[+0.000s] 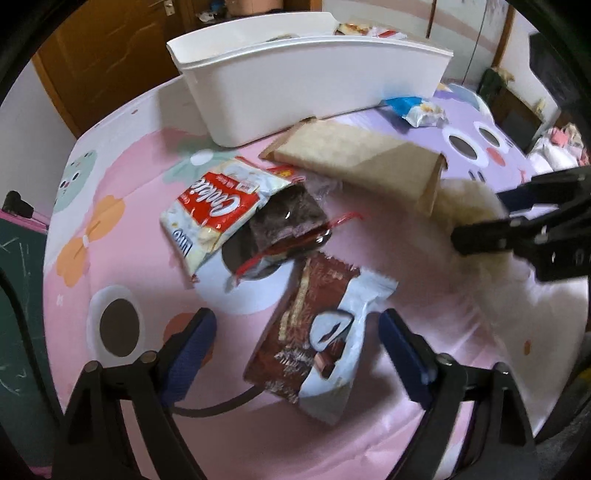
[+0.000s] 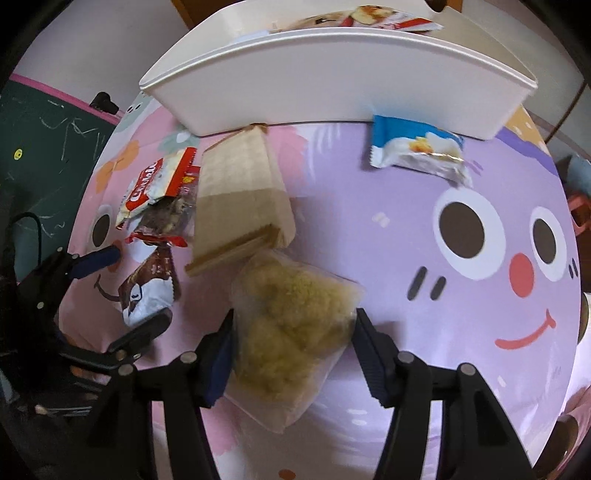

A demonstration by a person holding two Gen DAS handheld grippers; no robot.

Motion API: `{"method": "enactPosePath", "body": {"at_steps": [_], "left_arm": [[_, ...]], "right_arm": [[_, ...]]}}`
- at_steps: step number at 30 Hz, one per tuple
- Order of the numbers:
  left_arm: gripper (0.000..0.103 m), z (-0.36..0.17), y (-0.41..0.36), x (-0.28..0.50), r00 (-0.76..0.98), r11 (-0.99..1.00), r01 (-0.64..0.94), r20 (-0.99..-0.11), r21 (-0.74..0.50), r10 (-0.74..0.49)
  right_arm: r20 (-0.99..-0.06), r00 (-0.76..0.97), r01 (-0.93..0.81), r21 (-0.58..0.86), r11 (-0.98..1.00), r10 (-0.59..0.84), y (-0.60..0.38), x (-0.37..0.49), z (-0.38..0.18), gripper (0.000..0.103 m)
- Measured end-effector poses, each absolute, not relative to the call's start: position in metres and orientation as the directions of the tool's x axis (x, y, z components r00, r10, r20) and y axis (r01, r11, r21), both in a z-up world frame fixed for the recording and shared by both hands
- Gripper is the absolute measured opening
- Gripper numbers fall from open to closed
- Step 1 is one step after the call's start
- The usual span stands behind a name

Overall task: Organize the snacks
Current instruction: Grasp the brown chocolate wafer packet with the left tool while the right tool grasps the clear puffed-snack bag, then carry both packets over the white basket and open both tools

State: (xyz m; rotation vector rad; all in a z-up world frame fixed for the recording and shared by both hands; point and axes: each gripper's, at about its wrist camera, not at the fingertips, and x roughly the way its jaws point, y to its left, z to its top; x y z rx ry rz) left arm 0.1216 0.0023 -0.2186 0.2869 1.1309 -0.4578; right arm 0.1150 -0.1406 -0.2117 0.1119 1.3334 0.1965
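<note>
My left gripper (image 1: 297,332) is open, its fingers on either side of a brown and white chocolate snack pack (image 1: 314,339) lying on the cartoon tablecloth. My right gripper (image 2: 293,347) is closed onto a clear bag of yellow puffed snacks (image 2: 291,325), pads touching both its sides; in the left wrist view that bag (image 1: 469,214) is blurred. A red and white cookie pack (image 1: 218,214), a clear bag with a dark snack (image 1: 288,221), a tan flat box (image 1: 354,155) and a blue and white pack (image 2: 417,151) lie on the cloth. The white bin (image 2: 332,70) stands behind.
The bin holds some snack packs (image 2: 369,18). A green chalkboard (image 2: 48,147) stands left of the table. A wooden door (image 1: 103,55) is at the back left. The purple face print (image 2: 480,258) fills the table's right half.
</note>
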Motion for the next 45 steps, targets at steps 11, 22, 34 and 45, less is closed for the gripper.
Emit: {"method": "enactPosePath", "body": {"at_steps": [11, 22, 34, 45], "left_arm": [[0.034, -0.209, 0.007, 0.121, 0.319, 0.928, 0.360, -0.922, -0.097, -0.220], [0.032, -0.163, 0.007, 0.088, 0.368, 0.941, 0.303, -0.893, -0.149, -0.260], [0.032, -0.065, -0.012, 0.081, 0.534, 0.943, 0.324, -0.807, -0.081, -0.253], [0.032, 0.042, -0.006, 0.126, 0.693, 0.962, 0.264, -0.682, -0.065, -0.236]], "right_arm": [[-0.959, 0.215, -0.083, 0.173, 0.982, 0.187, -0.139, 0.105, -0.208, 0.056], [-0.936, 0.287, -0.078, 0.190, 0.979, 0.205, -0.154, 0.079, -0.177, 0.055], [-0.878, 0.427, -0.135, 0.173, 0.976, 0.215, -0.163, 0.069, -0.111, 0.055], [-0.732, 0.652, -0.174, 0.108, 0.979, 0.196, -0.181, 0.100, 0.000, 0.055]]}}
